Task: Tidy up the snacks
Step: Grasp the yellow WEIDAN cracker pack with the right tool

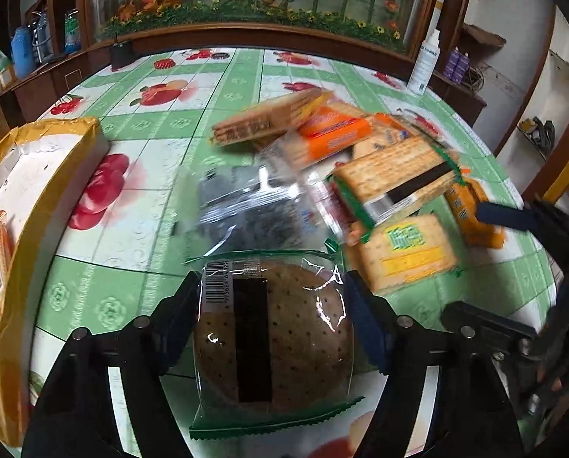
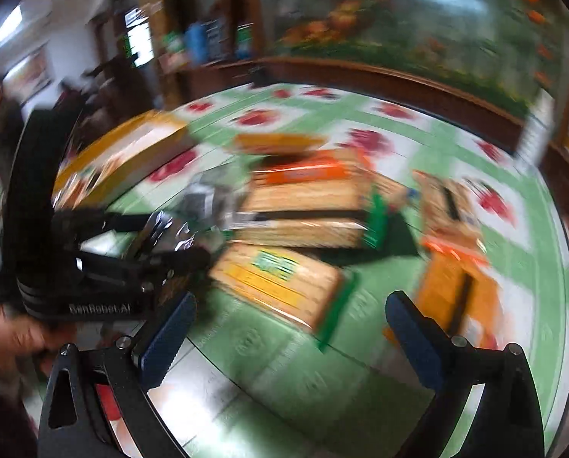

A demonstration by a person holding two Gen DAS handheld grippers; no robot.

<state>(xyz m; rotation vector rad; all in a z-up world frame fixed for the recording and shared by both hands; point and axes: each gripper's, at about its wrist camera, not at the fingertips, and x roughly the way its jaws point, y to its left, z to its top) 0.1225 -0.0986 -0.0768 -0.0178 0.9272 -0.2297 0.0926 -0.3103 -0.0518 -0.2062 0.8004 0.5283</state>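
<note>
My left gripper (image 1: 271, 297) is shut on a clear-wrapped round brown biscuit pack (image 1: 273, 336) with a barcode, held above the table. A pile of cracker packs (image 1: 391, 179) lies beyond it, with a clear pack of dark snacks (image 1: 246, 206) in front. The open cardboard box (image 1: 36, 175) with yellow tape stands at the left. My right gripper (image 2: 288, 328) is open and empty, over the table just short of a yellow-and-green cracker pack (image 2: 276, 278). The right wrist view is blurred. The left gripper also shows in the right wrist view (image 2: 105, 267), and the box (image 2: 128, 156) behind it.
The table has a green and white fruit-print cloth (image 1: 162, 114). A wooden ledge with a white bottle (image 1: 423, 65) and a small black device (image 1: 121, 53) runs along the far edge. The right gripper reaches in at the right of the left wrist view (image 1: 513, 221).
</note>
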